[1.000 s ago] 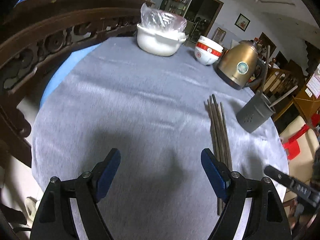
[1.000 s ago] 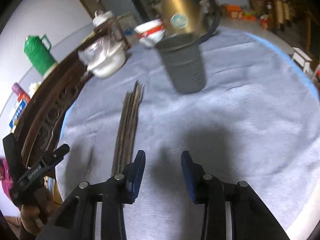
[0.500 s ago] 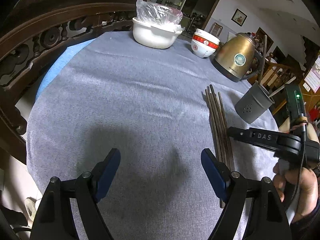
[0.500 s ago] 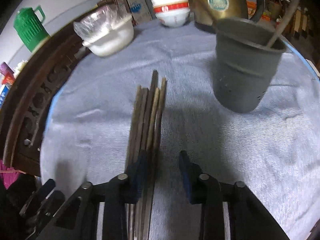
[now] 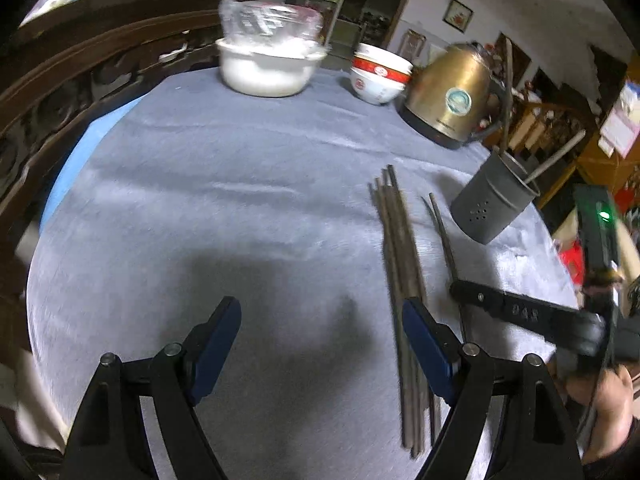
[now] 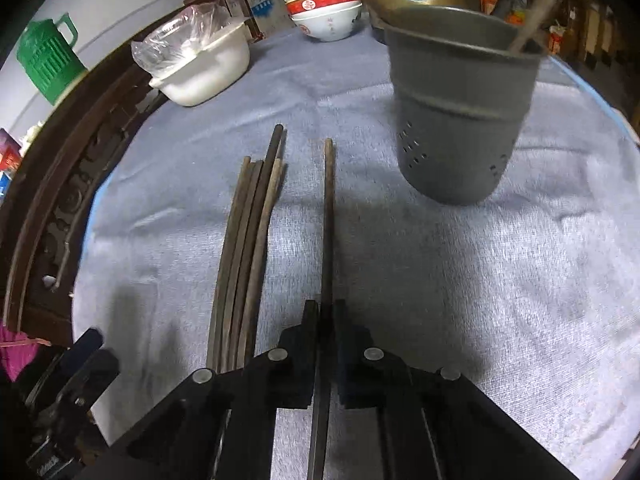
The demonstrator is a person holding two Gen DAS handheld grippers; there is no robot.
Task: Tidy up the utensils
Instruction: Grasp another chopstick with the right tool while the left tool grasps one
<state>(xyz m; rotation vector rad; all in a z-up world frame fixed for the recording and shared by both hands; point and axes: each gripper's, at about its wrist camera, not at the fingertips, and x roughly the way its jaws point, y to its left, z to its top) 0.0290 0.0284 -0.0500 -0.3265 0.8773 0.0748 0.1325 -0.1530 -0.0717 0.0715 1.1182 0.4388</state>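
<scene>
Grey-clothed desk point(image 5: 200, 208): chopstick bundle point(image 6: 244, 248) lies left of the grey utensil holder point(image 6: 460, 120). One chopstick point(image 6: 328, 220) is clamped in the right gripper point(image 6: 327, 312) jaws, pointing forward beside the bundle. Left gripper point(image 5: 320, 336) jaws are held wide open, nothing gripped.

A lone chopstick point(image 6: 328, 216) lies between the chopstick bundle point(image 6: 248, 248) on its left and the holder point(image 6: 460, 112) on its right.

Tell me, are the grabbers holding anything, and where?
The right gripper pinches one dark wooden chopstick near its back end. The left gripper is open, holding nothing.
</scene>
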